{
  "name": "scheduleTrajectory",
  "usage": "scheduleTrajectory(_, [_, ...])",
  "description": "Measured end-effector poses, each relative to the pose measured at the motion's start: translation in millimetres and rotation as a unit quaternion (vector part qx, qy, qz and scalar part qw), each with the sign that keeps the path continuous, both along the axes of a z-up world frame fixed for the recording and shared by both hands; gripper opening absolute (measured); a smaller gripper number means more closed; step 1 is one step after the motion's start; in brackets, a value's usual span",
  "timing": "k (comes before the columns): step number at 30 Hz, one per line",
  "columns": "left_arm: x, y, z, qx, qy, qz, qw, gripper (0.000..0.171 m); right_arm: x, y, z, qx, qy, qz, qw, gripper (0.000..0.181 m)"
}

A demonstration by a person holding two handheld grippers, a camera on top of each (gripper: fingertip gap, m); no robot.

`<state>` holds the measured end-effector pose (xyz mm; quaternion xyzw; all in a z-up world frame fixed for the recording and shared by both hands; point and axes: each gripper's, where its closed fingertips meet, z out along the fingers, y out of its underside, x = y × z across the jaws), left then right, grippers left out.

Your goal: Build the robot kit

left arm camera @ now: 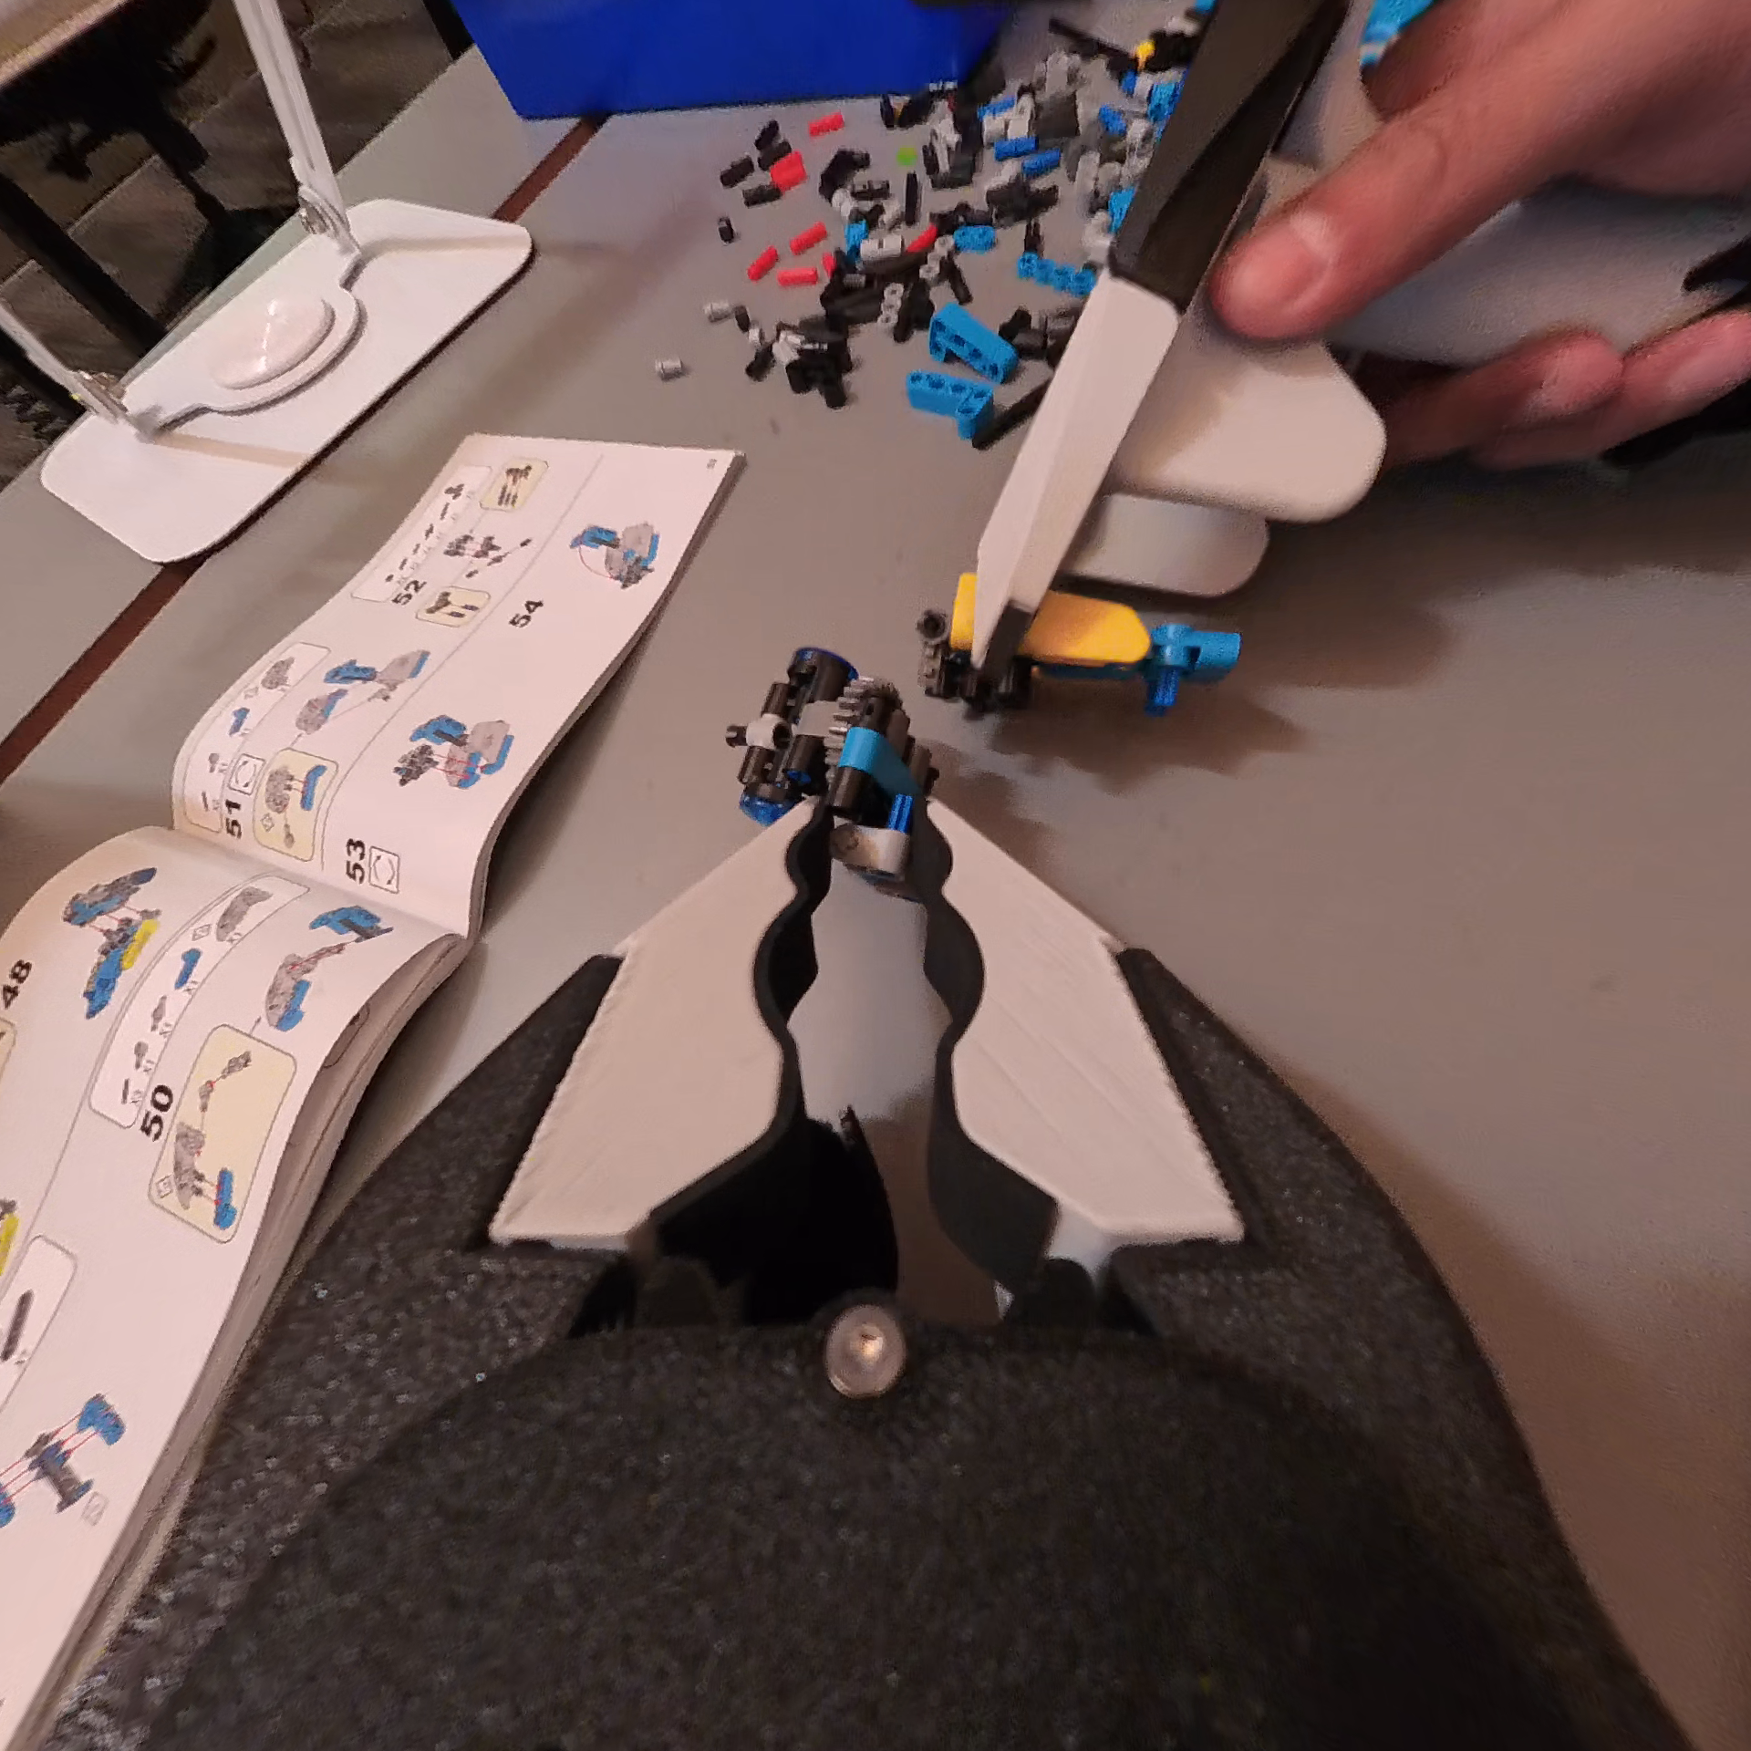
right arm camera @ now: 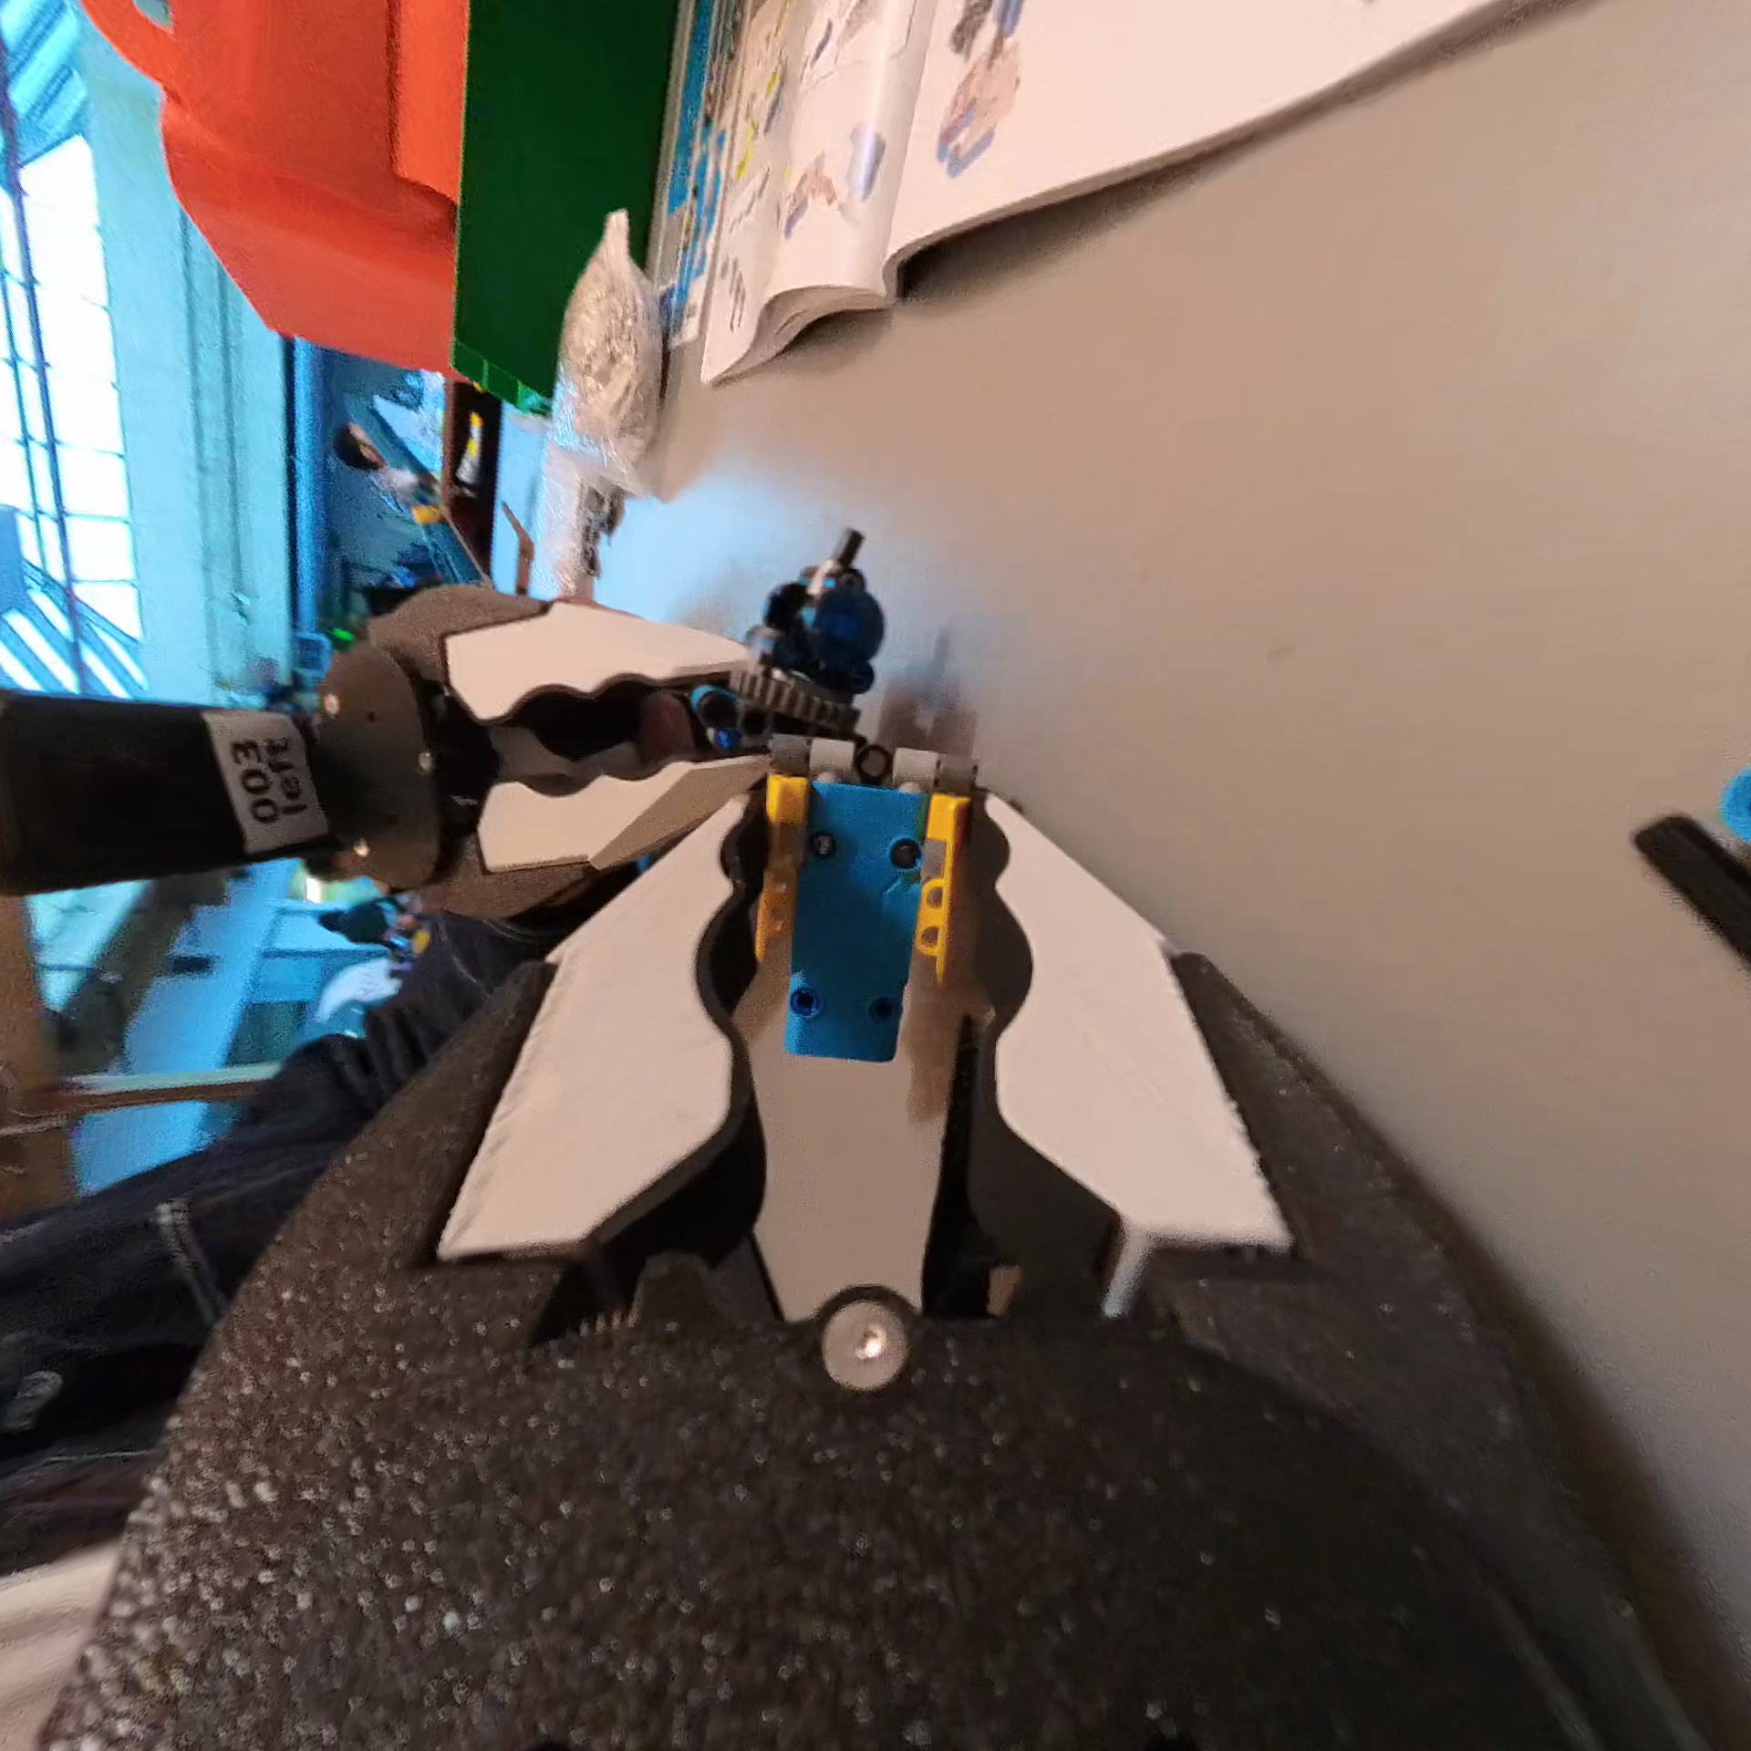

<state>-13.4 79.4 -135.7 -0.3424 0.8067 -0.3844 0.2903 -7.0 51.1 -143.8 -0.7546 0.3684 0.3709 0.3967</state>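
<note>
Black, grey and blue plastic makes up the small geared assembly [left arm camera: 834, 749] that is pinched at its near end between the narrowly closed fingers of the left gripper [left arm camera: 867, 848]; everything else is placed from it. The assembly is pointed away from that gripper, its long axis running roughly along the fingers, and its far end is free.

Just to the right of the geared assembly, apart by a narrow gap in the left wrist view, a yellow and blue assembly [left arm camera: 1071, 640] is clamped in the right gripper [right arm camera: 857, 891], whose fingers are closed on its two yellow sides. It is held by a hand [left arm camera: 1516, 237] coming from the upper right. In the right wrist view the two assemblies appear almost in contact, the gear end meeting the grey front edge; actual touch cannot be told.

Beyond the geared assembly, a pile of loose pieces [left arm camera: 947, 237] is spread on the grey table [left arm camera: 1421, 947]. To its left an open instruction booklet [left arm camera: 379, 758] lies, and farther left a white lamp base [left arm camera: 275, 370]. Open table is left to its right and near side.
</note>
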Motion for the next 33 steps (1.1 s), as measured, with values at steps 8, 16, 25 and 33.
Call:
scheduleTrajectory(8, [5,-6,-1,0.045,-0.031,-0.007,0.998,0.016,-2,0,-2,0.003,-0.053,0.049,0.997,0.042])
scheduleTrajectory(16, [15,-14,3,0.026,-0.031,-0.020,0.999,0.016,3,-1,-3,0.004,-0.098,0.068,0.993,0.042])
scheduleTrajectory(25, [14,-20,1,0.055,-0.049,-0.036,0.997,0.016,19,-5,-9,-0.034,-0.218,0.056,0.974,0.041])
scheduleTrajectory(33, [0,-3,-13,0.084,-0.008,-0.035,0.996,0.016,5,-2,37,0.115,-0.016,0.036,0.993,0.040])
